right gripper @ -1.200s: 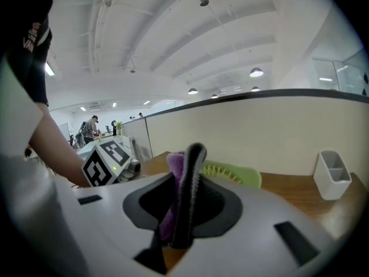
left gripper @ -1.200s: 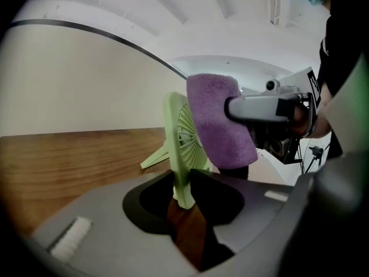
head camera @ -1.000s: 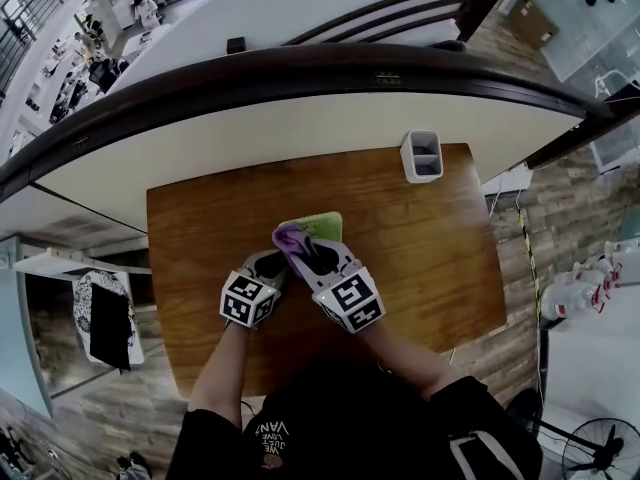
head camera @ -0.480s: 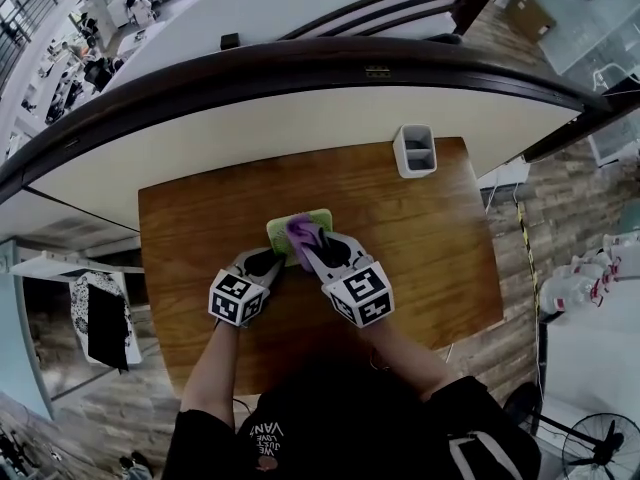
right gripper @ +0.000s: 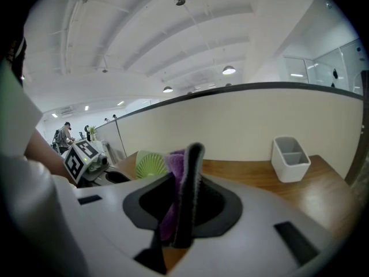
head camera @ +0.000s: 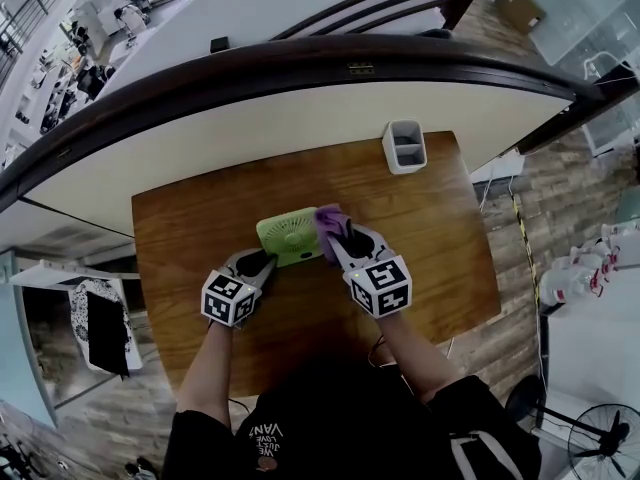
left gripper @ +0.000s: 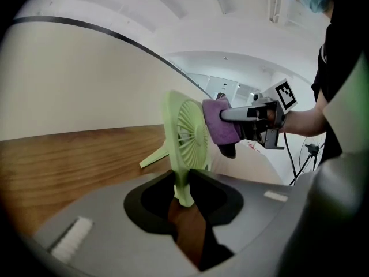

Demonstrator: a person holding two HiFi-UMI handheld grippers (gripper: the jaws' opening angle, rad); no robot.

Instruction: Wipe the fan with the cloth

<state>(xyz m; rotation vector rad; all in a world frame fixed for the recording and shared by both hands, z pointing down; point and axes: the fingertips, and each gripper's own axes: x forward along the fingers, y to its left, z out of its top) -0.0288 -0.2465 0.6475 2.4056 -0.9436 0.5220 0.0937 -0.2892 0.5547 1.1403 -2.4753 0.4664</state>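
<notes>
A small light-green fan [head camera: 289, 237] lies tilted on the wooden table [head camera: 200, 218]. My left gripper [head camera: 262, 264] is shut on the fan's near edge [left gripper: 183, 190], with the round grille [left gripper: 193, 134] rising just past the jaws. My right gripper [head camera: 340, 230] is shut on a purple cloth [head camera: 329, 217] and holds it at the fan's right edge. In the left gripper view the cloth [left gripper: 222, 128] sits against the grille's right side. In the right gripper view the cloth [right gripper: 174, 178] hangs between the jaws, with the fan [right gripper: 151, 165] to the left behind it.
A white two-compartment holder [head camera: 404, 147] stands at the table's far right corner, also the holder [right gripper: 290, 158] in the right gripper view. A cream curved wall with a dark rail [head camera: 300, 68] runs behind the table. Wood floor lies on both sides.
My right gripper has carried the purple cloth from the fan's left part across to its right edge, uncovering the grille. The left gripper has kept its hold in place.
</notes>
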